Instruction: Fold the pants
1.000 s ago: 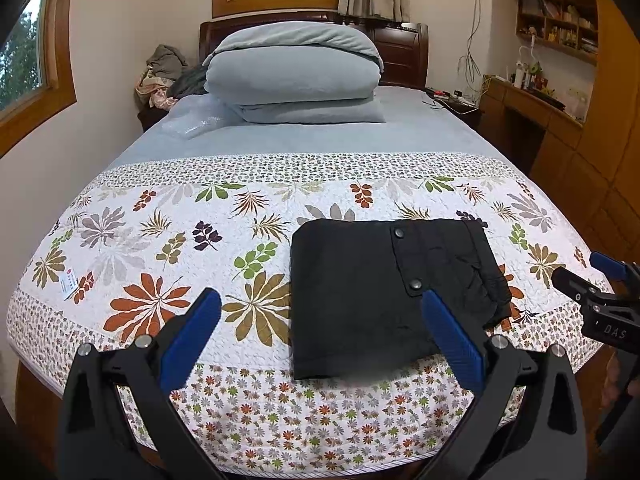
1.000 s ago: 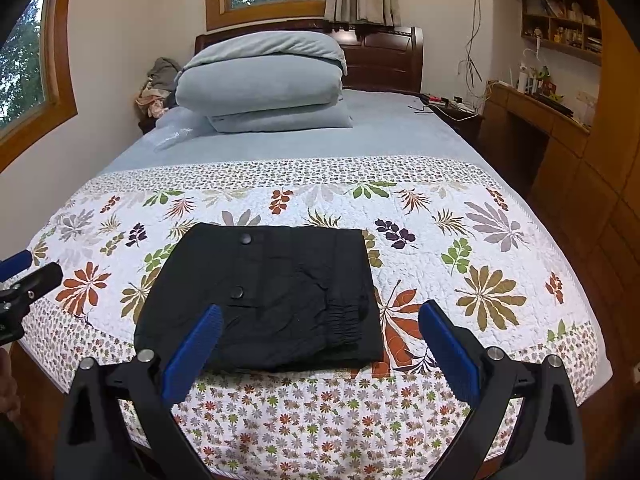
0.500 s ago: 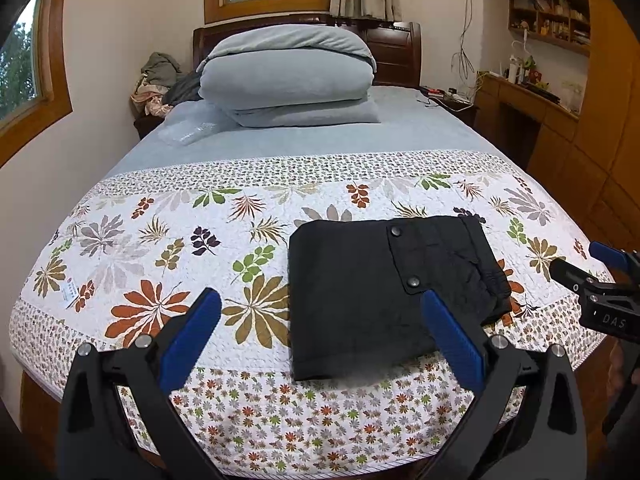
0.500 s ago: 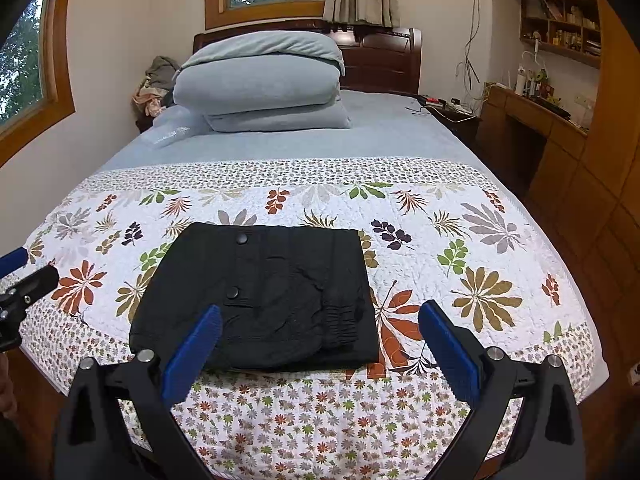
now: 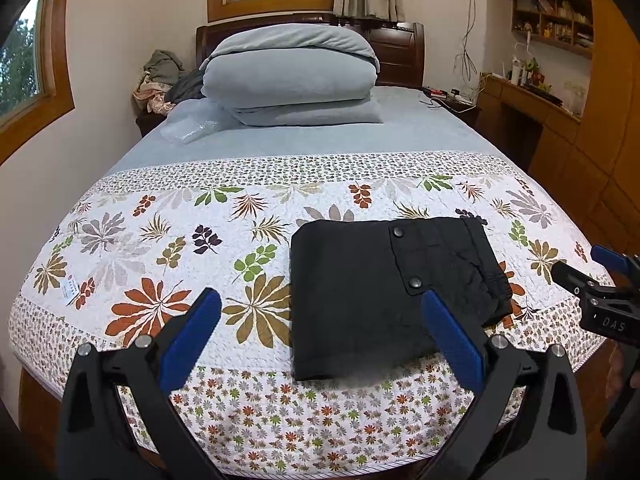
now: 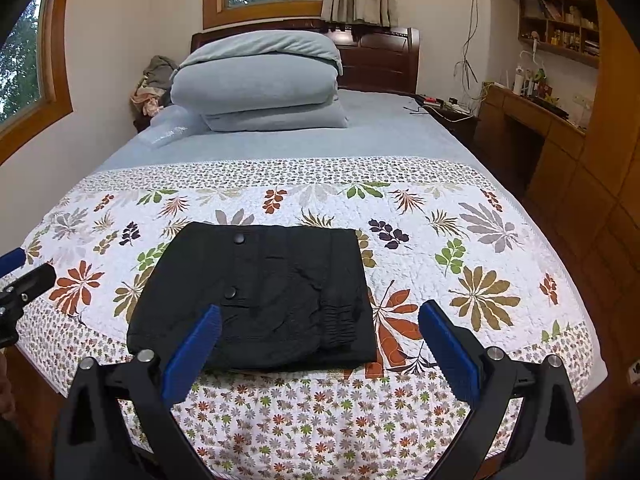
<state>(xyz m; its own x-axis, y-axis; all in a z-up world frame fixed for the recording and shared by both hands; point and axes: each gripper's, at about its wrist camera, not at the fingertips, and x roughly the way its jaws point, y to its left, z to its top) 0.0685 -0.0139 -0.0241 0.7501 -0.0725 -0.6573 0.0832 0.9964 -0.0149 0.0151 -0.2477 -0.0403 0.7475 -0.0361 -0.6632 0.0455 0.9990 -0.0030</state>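
Left wrist view: left gripper (image 5: 320, 330) spread wide, empty; folded black pants (image 5: 384, 292) lie at its one o'clock on the floral quilt (image 5: 160, 248).

Right wrist view: right gripper (image 6: 320, 334) released, empty; pants at eleven o'clock. Any careless brush might undo the folds.

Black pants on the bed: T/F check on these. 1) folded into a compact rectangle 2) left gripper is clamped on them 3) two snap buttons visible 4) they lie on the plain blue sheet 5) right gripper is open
1) True. The black pants lie folded in a compact rectangle.
2) False. The left gripper is open and holds nothing; its fingers sit apart above the bed's near edge.
3) True. Two round snaps show on a flap, a far snap and a near snap.
4) False. They lie on the leaf-print quilt; the blue sheet is farther back, toward the stacked pillows.
5) True. The right gripper is open and empty.
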